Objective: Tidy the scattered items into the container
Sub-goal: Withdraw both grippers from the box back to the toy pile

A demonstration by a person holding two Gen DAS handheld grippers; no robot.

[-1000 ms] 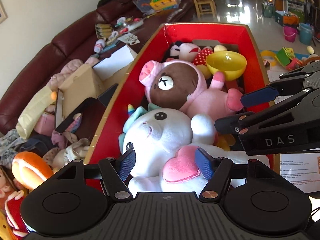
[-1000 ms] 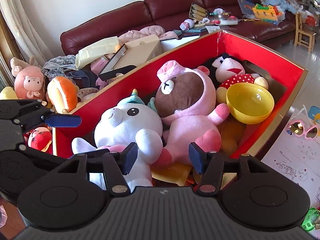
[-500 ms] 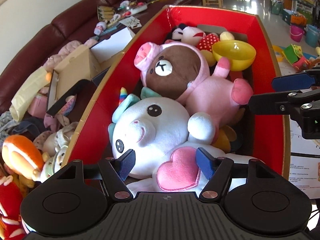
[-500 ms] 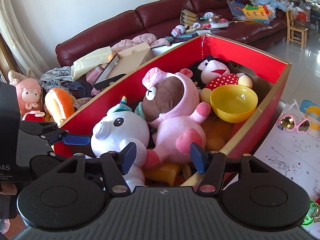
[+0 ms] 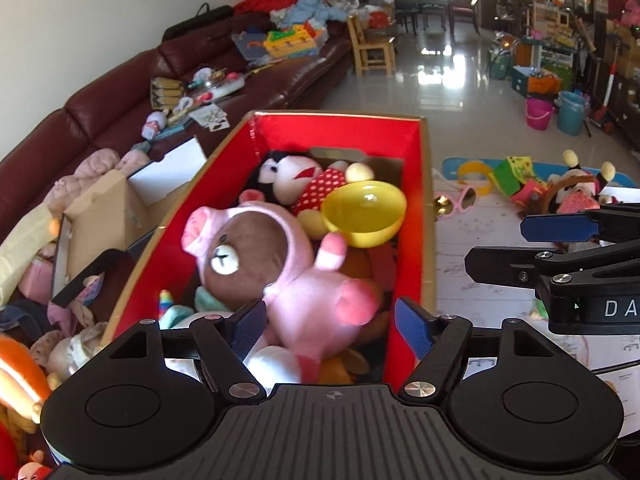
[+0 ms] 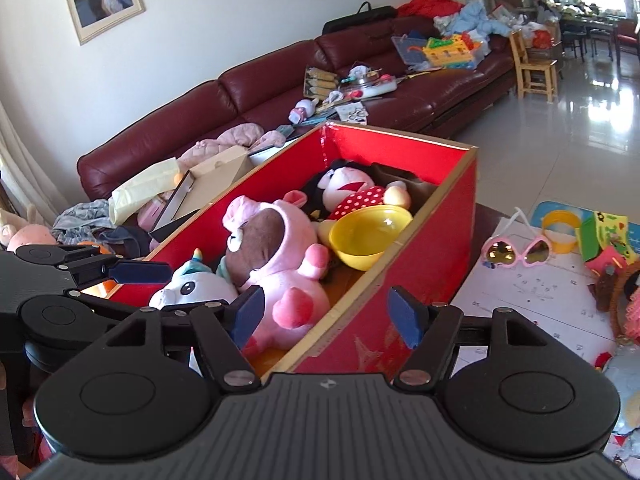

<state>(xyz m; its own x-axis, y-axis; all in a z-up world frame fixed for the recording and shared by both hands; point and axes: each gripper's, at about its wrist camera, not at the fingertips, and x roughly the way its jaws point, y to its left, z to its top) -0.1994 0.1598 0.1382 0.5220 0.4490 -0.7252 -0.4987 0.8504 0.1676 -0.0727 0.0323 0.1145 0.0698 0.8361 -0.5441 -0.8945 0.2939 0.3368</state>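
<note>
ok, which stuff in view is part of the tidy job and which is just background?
Job:
red box
plush bear
unicorn
yellow bowl
sunglasses
yellow ring

Background:
sofa
picture
wooden chair
buckets

Both hand-held grippers [image 5: 330,328] [image 6: 324,316] agape, empty

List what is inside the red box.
Red box holds: white unicorn plush, pink-hooded bear, polka-dot doll, yellow bowl. Things underneath them are mostly covered.
</note>
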